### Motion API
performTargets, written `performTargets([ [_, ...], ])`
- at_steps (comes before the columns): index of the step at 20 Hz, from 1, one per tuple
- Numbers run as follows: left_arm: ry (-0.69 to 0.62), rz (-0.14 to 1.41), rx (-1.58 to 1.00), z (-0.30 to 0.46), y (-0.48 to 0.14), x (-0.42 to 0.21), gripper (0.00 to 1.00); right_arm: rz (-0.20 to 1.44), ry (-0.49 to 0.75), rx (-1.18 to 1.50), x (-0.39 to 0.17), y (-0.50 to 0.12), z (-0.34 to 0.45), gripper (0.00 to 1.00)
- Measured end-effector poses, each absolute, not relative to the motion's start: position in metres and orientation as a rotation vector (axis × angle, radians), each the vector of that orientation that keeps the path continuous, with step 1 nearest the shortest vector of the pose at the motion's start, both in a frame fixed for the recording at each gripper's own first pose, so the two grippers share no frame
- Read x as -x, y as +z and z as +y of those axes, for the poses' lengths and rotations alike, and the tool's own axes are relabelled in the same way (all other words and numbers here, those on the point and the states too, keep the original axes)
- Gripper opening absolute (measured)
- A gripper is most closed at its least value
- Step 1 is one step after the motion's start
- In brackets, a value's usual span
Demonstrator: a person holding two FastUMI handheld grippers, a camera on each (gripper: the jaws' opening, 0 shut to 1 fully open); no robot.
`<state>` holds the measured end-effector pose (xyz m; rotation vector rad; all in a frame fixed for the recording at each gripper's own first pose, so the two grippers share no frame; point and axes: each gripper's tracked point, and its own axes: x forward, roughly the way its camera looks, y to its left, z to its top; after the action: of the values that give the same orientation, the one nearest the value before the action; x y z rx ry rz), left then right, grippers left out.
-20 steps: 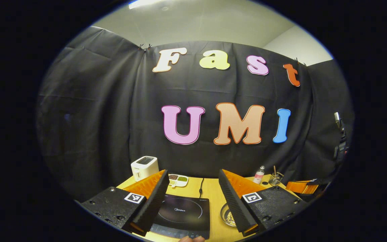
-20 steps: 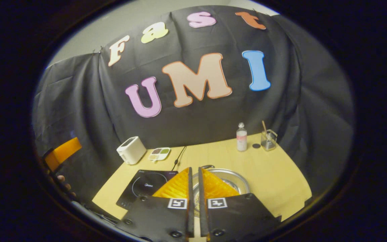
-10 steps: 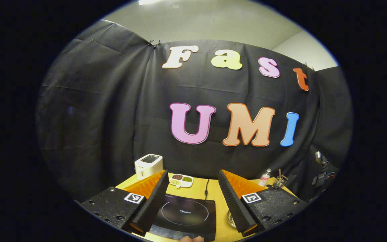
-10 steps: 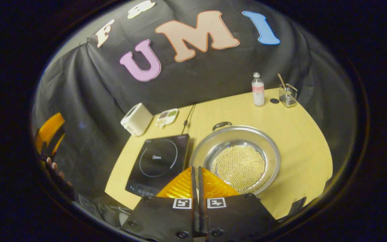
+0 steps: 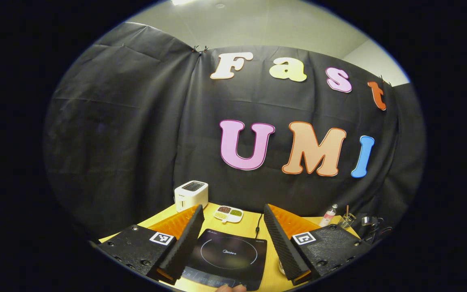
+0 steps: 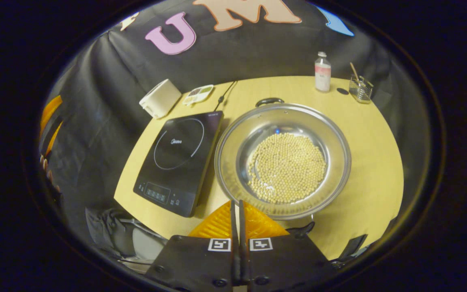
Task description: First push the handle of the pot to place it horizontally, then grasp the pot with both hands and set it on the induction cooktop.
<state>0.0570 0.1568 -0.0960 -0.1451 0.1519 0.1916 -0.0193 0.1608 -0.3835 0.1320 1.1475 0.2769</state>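
Closed tight, the right gripper (image 6: 236, 205) had its two fingers pressed together with nothing between them, tips poised just above the near rim of the wide, shallow stainless-steel pot (image 6: 283, 158). Beside those tips, at the pot's near edge, sat a dark looped handle (image 6: 301, 230), partly hidden by the gripper body; whether it stood up or lay flat could not be told. A second dark handle (image 6: 269, 101) showed at the far rim. Pale round beans (image 6: 286, 167) covered the pot's bottom.

Across the way, the left gripper (image 5: 233, 215) hung wide open, holding nothing, its fingers framing the flat black induction cooktop (image 5: 227, 255) that lay on the yellow wooden table (image 6: 371, 162). A sliver of the pot peeked out just beside its right finger.

By my read, this was the first step: the handle push, not yet made. The shut fingers looked set up as a poker, and the next move called for a short nudge down and sideways against that near handle to lay it level, gentle enough not to slide the pot or spill beans.

The pot itself sat on the table immediately right of the cooktop, rims nearly touching. Farther back stood a white toaster (image 6: 159, 98), a small divided dish (image 6: 198, 94), a clear plastic bottle (image 6: 322, 77) and a glass cup with a stick in it (image 6: 360, 87), all well apart from the action.
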Motion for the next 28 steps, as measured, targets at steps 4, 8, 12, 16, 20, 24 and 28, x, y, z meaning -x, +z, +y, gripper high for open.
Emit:
performTargets([
  [4, 0.207, 0.153, 0.150, 0.161, -0.098, -0.058, 0.91, 1.223, 0.304, -0.074, 0.036, -0.403, 0.160, 0.03],
  [8, 0.217, 0.158, 0.157, 0.164, -0.100, -0.057, 0.91, 1.318, 0.285, -0.016, 0.047, -0.424, 0.148, 0.03],
  [12, 0.223, 0.150, 0.151, 0.166, -0.098, -0.057, 0.89, 1.347, 0.221, -0.034, 0.040, -0.429, 0.127, 0.00],
  [16, 0.225, 0.158, 0.153, 0.167, -0.100, -0.057, 0.89, 1.363, 0.189, -0.033, 0.043, -0.431, 0.114, 0.02],
  [20, 0.220, 0.154, 0.145, 0.166, -0.100, -0.061, 0.91, 1.369, 0.166, -0.018, 0.043, -0.432, 0.100, 0.02],
  [24, 0.218, 0.154, 0.152, 0.160, -0.101, -0.064, 0.91, 1.372, 0.140, -0.013, 0.040, -0.433, 0.083, 0.03],
  [28, 0.220, 0.155, 0.151, 0.159, -0.102, -0.065, 0.91, 1.378, 0.110, -0.013, 0.035, -0.434, 0.062, 0.03],
])
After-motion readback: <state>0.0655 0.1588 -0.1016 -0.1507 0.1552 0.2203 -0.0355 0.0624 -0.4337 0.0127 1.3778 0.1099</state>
